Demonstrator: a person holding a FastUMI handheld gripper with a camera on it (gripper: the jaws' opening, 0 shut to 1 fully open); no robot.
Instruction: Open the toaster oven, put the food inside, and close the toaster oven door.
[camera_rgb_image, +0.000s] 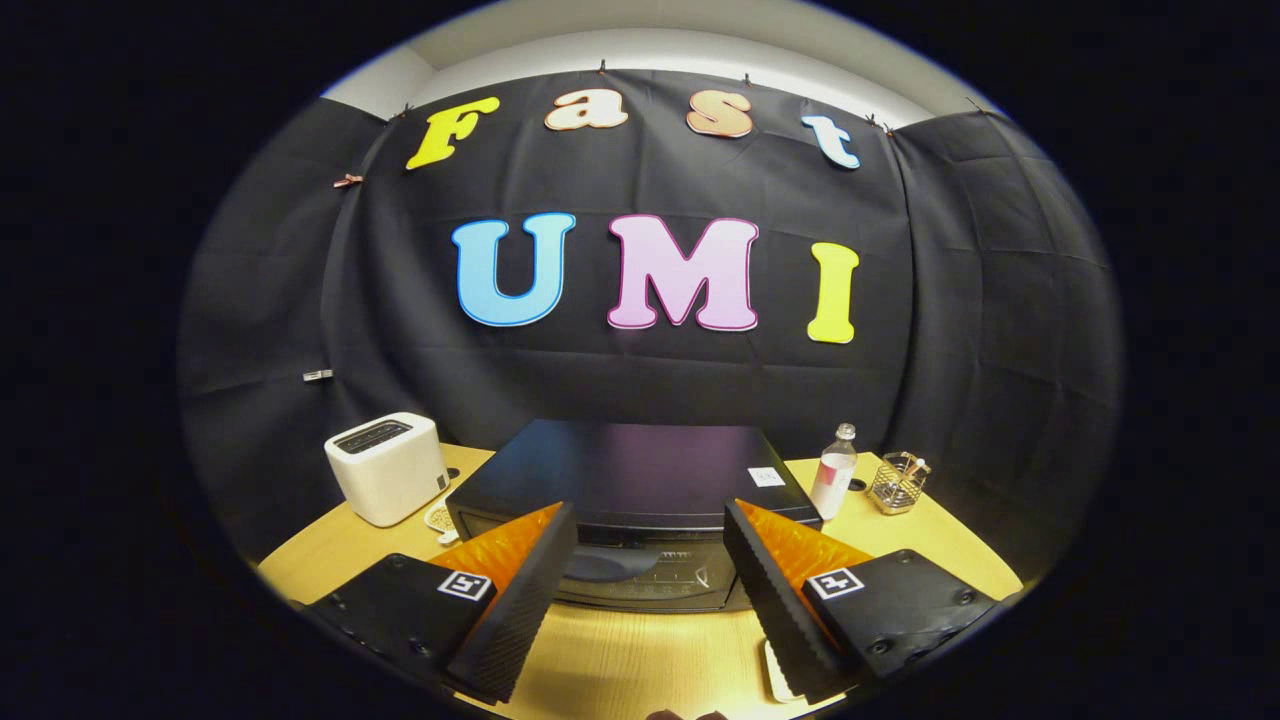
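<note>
A black toaster oven (640, 470) stands on the wooden table (620, 660), just ahead of my fingers, seen from above and in front. Its glass door (640, 575) with a handle along the top looks shut. My gripper (650, 540) hovers above the table in front of the oven. Its fingers stand wide apart with nothing between them but the oven's front. A pale flat thing, perhaps a plate's edge (778, 678), peeks out under the right finger (775, 590). I cannot make out any food.
A white slot toaster (387, 465) stands to the oven's left, with a small pale item (440, 520) beside it. To the oven's right are a clear plastic bottle (833, 472) and a wire basket (897, 484). Black cloth walls close the booth behind.
</note>
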